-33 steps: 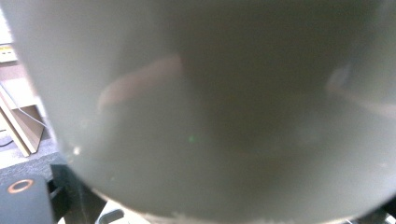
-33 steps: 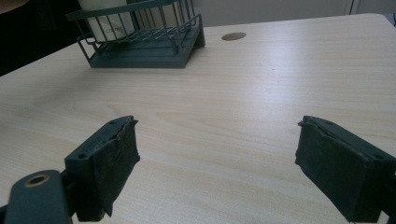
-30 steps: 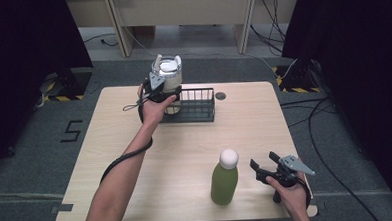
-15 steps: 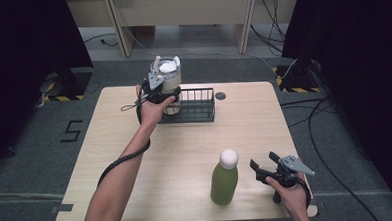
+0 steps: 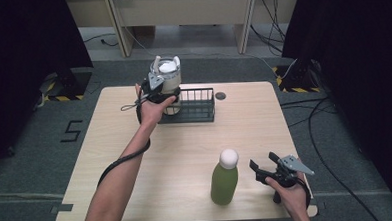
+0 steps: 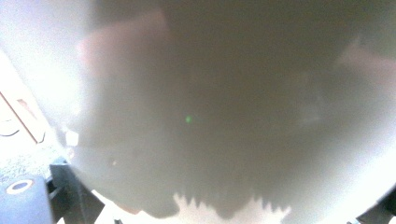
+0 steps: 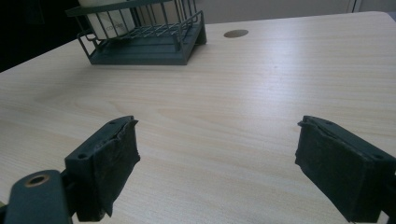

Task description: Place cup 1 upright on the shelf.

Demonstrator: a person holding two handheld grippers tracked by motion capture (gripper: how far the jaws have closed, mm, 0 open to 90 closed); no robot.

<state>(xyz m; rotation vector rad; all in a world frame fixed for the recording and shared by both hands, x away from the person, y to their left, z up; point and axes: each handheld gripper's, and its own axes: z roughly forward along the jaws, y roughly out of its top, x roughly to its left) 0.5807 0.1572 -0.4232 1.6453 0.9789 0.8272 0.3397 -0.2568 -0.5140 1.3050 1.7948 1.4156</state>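
Nothing has shifted over the last second: your left gripper [image 5: 163, 72] holds the white cup [image 5: 166, 77] at the upper left of the high view, over the rack's [image 5: 200, 106] left end, jaws clamped on its sides. Your right gripper [image 5: 264, 163] waits wide open and empty, lower right, beside the green bottle [image 5: 224, 182]. The lowering into the rack looks paused.

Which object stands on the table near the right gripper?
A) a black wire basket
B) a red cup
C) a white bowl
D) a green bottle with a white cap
D: in the high view the green bottle with its white cap stands upright on the table, just left of the right gripper, whose jaws are open and hold nothing.
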